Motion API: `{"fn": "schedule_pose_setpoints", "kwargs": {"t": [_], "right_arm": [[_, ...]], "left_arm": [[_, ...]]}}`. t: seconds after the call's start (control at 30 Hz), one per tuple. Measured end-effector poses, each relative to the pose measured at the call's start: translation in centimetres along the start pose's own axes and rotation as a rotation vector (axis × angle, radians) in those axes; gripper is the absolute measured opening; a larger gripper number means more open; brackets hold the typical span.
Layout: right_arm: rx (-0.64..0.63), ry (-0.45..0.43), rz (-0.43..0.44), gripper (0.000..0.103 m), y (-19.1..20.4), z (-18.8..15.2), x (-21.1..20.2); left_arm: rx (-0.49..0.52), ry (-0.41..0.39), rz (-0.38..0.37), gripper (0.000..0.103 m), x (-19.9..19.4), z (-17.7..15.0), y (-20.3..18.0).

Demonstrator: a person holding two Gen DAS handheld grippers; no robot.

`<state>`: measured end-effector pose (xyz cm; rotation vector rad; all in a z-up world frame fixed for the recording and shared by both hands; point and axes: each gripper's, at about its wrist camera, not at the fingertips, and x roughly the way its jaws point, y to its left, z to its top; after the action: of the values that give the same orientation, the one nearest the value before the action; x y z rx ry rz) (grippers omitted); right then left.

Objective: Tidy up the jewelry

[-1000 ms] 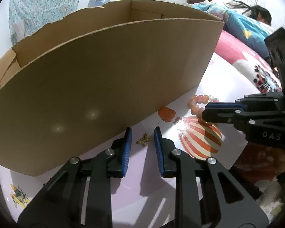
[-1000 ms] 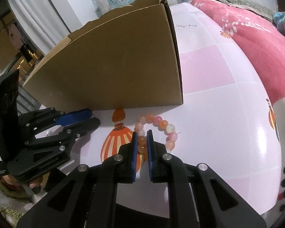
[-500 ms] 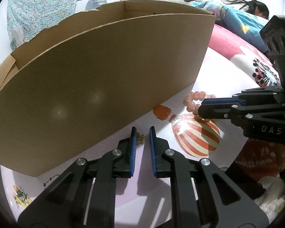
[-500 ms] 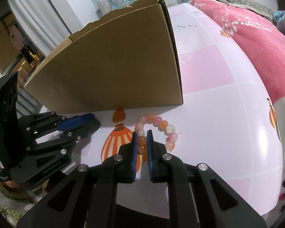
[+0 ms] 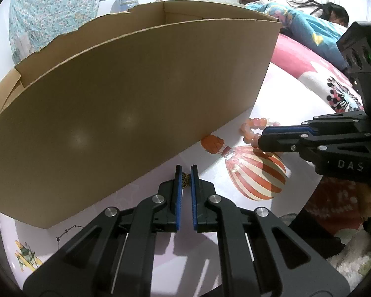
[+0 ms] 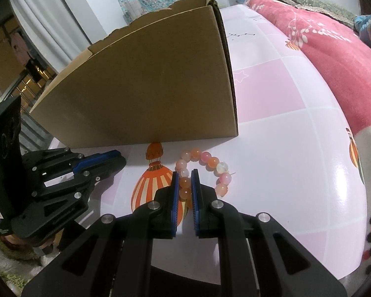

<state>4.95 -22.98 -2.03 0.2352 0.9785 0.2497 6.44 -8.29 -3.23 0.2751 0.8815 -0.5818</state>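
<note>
Ahead of both your hand-held grippers, the cardboard box blocks the way. Your left hand-held gripper pinches a small gold charm; your right hand-held gripper clamps the bead bracelet, fully visible only from its own view.

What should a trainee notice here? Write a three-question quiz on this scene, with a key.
1. True or false: the bracelet of round orange and pink beads lies inside the brown cardboard box.
2. Which is shut on the small gold butterfly charm? A: left gripper. B: right gripper.
3. Fill in: the orange striped print on the pink sheet shows a hot-air ____.
Key: 1 false; 2 A; 3 balloon.
</note>
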Motion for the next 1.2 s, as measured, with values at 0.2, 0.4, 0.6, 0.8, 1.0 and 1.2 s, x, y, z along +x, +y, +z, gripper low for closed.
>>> {"fn": "schedule_pose_setpoints", "kwargs": {"t": [0.2,0.4,0.6,0.8,1.0,1.2], "right_arm": [[0.020,0.006,0.008,0.010,-0.1,0.2,0.1],[0.019,0.012,0.009,0.010,0.1,0.4,0.1],[0.004,0.031,-0.001,0.011,0.4,0.9,0.5],[-0.024,0.050,-0.014,0.012,1.2,1.6,0.9],[-0.065,0.056,-0.051,0.012,2.4,1.9,1.5],[-0.123,0.058,-0.103,0.012,3.7,2.0,1.9]], "left_arm": [[-0.029,0.010,-0.025,0.006,-0.4,-0.4,0.8],[-0.043,0.024,-0.022,0.006,-1.0,-0.6,1.2],[-0.036,0.049,-0.004,0.006,-0.9,-0.7,1.1],[-0.042,0.059,0.002,0.006,-0.9,-0.6,1.1],[-0.036,0.061,0.006,0.006,-0.9,-0.5,1.0],[-0.036,0.061,0.006,0.006,-0.9,-0.5,1.0]]}}
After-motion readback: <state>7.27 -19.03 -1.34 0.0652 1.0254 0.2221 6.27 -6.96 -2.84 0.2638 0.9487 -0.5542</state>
